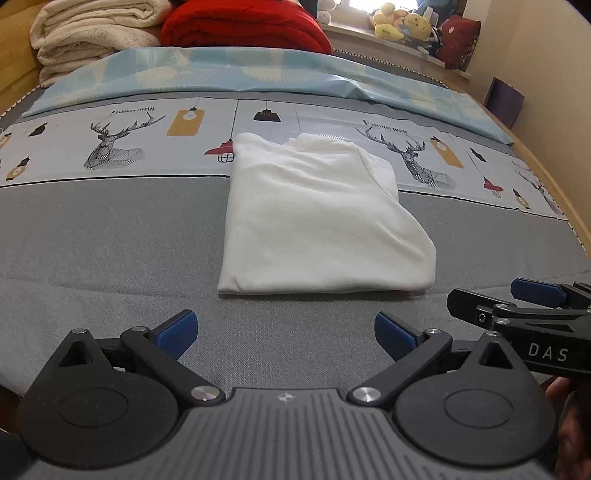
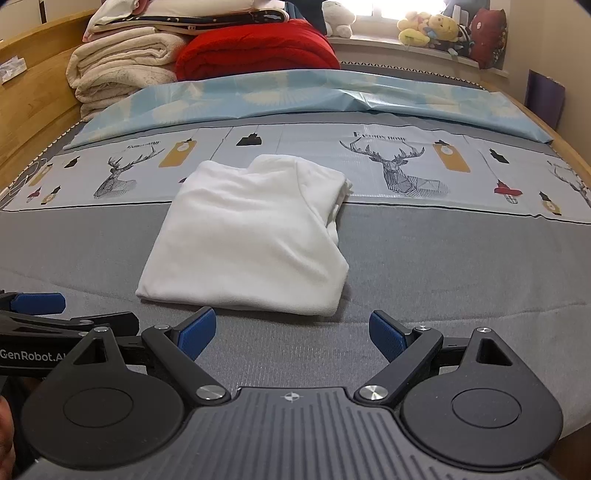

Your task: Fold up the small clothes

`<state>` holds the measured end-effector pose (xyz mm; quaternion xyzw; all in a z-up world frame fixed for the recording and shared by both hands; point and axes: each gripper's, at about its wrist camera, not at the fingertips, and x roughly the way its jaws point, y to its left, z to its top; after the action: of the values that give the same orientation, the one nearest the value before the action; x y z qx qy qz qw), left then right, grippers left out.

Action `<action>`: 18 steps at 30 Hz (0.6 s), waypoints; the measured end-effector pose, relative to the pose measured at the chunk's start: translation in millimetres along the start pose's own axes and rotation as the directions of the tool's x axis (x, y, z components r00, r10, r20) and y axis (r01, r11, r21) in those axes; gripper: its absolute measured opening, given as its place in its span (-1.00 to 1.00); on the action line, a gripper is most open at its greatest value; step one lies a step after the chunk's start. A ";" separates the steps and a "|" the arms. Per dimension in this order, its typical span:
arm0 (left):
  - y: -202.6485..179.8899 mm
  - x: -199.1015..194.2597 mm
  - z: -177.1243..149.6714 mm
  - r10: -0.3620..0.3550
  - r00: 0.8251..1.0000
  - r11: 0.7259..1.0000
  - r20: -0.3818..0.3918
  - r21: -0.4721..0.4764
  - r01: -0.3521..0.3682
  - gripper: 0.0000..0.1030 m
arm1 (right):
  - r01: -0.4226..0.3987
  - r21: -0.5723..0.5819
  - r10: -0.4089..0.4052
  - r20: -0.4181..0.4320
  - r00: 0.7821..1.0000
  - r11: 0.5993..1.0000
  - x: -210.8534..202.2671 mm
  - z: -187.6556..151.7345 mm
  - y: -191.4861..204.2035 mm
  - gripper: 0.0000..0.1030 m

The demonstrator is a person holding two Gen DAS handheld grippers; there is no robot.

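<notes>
A white garment (image 1: 317,218) lies folded into a neat rectangle on the grey bed cover (image 1: 110,240); it also shows in the right wrist view (image 2: 251,236). My left gripper (image 1: 286,334) is open and empty, a short way in front of the garment's near edge. My right gripper (image 2: 291,332) is open and empty, just in front of the garment's near right corner. The right gripper also shows at the right edge of the left wrist view (image 1: 524,306). The left gripper shows at the left edge of the right wrist view (image 2: 37,310).
Folded cream blankets (image 1: 92,37) and a red quilt (image 1: 243,27) are stacked at the head of the bed. A light blue sheet (image 1: 258,74) lies across it. Plush toys (image 1: 402,22) sit on the windowsill. A wooden bed frame (image 2: 33,103) runs along the left.
</notes>
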<state>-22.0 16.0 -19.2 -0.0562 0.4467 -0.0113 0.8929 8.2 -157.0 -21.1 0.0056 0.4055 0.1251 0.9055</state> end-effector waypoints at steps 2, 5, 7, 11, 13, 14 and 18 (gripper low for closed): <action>-0.3 0.3 -0.5 0.000 1.000 1.000 -0.001 -0.001 0.000 0.98 | -0.001 0.001 0.001 -0.003 1.000 1.000 0.7 -0.2 -0.2 0.76; -0.4 0.5 -0.7 0.000 1.000 1.000 -0.001 -0.001 0.000 0.98 | -0.001 0.006 0.001 -0.006 1.000 1.000 1.3 -0.5 0.0 0.76; -1.1 0.3 -0.8 -0.002 1.000 1.000 0.000 -0.002 0.002 0.98 | -0.002 0.007 0.002 -0.009 1.000 1.000 1.7 -0.5 -0.8 0.76; -1.3 1.2 -1.1 -0.002 1.000 1.000 -0.001 -0.004 0.002 0.98 | 0.000 0.009 0.000 -0.012 1.000 1.000 2.2 -0.9 -0.5 0.76; -1.3 1.2 -1.2 -0.002 1.000 1.000 -0.001 -0.003 0.002 0.98 | 0.000 0.010 0.000 -0.014 1.000 1.000 2.4 -0.5 -0.8 0.76; -1.1 1.2 -1.1 -0.002 1.000 1.000 -0.001 -0.003 0.002 0.98 | 0.000 0.010 0.001 -0.014 1.000 1.000 2.5 -0.4 -0.9 0.76; -1.3 1.2 -1.3 -0.003 1.000 1.000 -0.001 -0.004 0.003 0.98 | 0.000 0.011 0.001 -0.014 1.000 1.000 2.5 -0.3 -0.9 0.76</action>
<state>-22.3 14.5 -20.8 -0.0584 0.4471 -0.0117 0.8925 9.8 -157.3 -23.3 0.0096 0.4127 0.1233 0.9024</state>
